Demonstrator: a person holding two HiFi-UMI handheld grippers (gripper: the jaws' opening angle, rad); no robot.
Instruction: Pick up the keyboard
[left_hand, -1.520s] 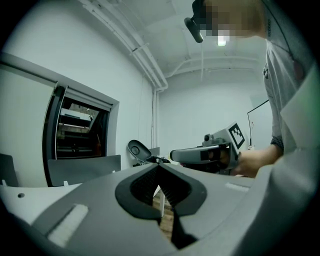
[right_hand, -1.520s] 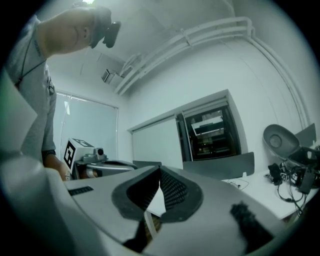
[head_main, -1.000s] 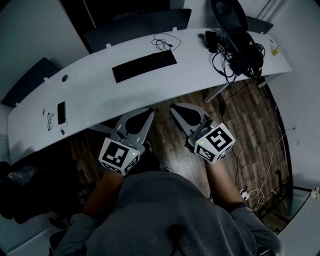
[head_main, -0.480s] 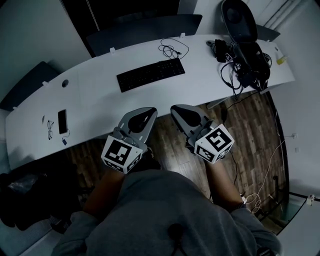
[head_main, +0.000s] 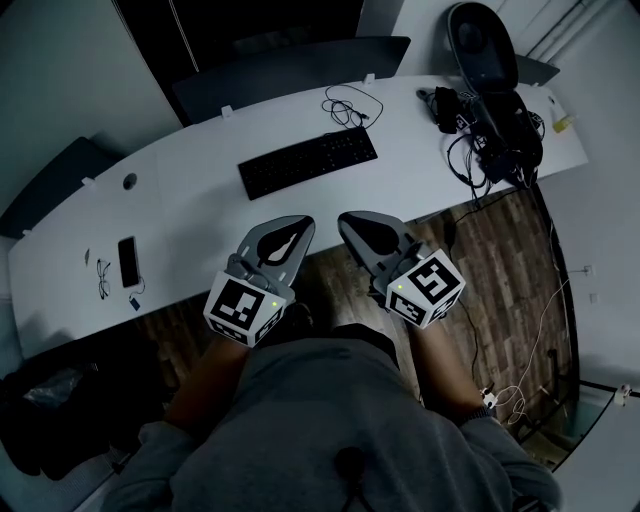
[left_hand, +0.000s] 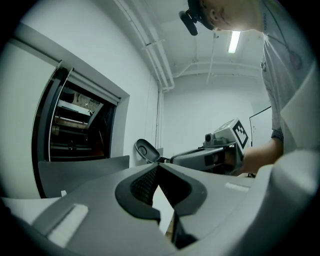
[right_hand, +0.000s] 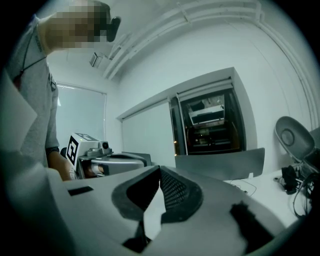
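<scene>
Mid desk (head_main: 200, 190): keyboard (head_main: 308, 162), a cable (head_main: 350, 103) coiled just behind its right end. Far left on the desk: phone (head_main: 128, 262), with glasses (head_main: 103, 278) just left of it. At the right end: a tangle of wires (head_main: 490, 135). By the desk's near edge, side by side: left gripper (head_main: 283, 228) and right gripper (head_main: 362, 225), both well short of the keyboard.

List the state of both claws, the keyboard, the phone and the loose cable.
Left claw: shut, empty, clear of the keyboard.
Right claw: shut, empty, clear of the keyboard.
Keyboard: flat on the desk, untouched.
Phone: lying flat near the desk's left end.
Cable: loosely coiled behind the keyboard.
</scene>
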